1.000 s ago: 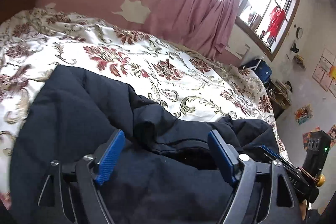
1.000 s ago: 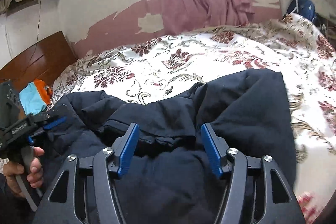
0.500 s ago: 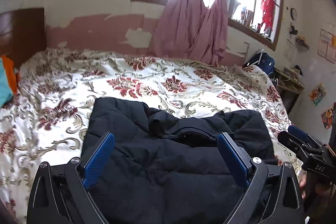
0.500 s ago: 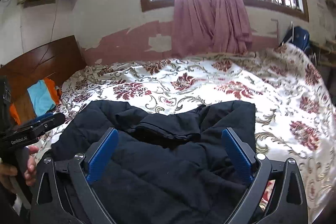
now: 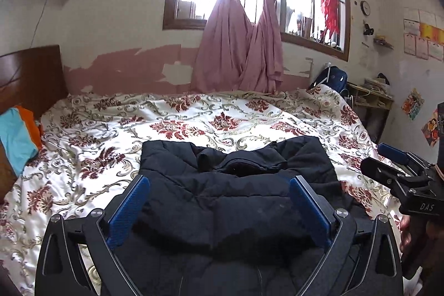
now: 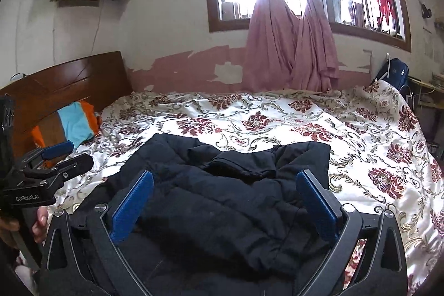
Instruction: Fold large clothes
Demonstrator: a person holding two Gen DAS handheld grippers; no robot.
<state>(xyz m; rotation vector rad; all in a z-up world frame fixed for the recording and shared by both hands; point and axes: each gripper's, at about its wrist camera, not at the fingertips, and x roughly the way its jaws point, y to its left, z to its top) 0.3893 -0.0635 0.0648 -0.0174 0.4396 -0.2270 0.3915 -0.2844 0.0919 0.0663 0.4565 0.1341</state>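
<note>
A dark navy padded jacket [image 5: 236, 157] lies folded on the floral bed cover, collar towards the window; in the right wrist view the jacket [image 6: 222, 199] fills the near middle. My left gripper [image 5: 219, 182] hovers above and short of it. Its jaws are still opening wide, with nothing pressed between the blue pads [image 5: 130, 212]. My right gripper [image 6: 224, 176] hangs the same way over the jacket, jaws opening, pads [image 6: 316, 207] touching no cloth. Each view shows the other gripper at its edge: the right gripper [image 5: 394, 165] and the left gripper [image 6: 55, 157], each in a hand.
The bed [image 5: 194, 118] with its cream and red floral cover stretches to the wall. A wooden headboard [image 6: 63, 85] and folded orange and blue cloth [image 6: 72, 124] stand at the left. Pink curtains [image 5: 238, 46], a blue backpack [image 5: 333, 78] and a small desk [image 5: 371, 96] lie beyond.
Both grippers have drawn back and risen away from the jacket, and their jaws have spread wider. The jacket stays folded on the bed, now seen whole.
</note>
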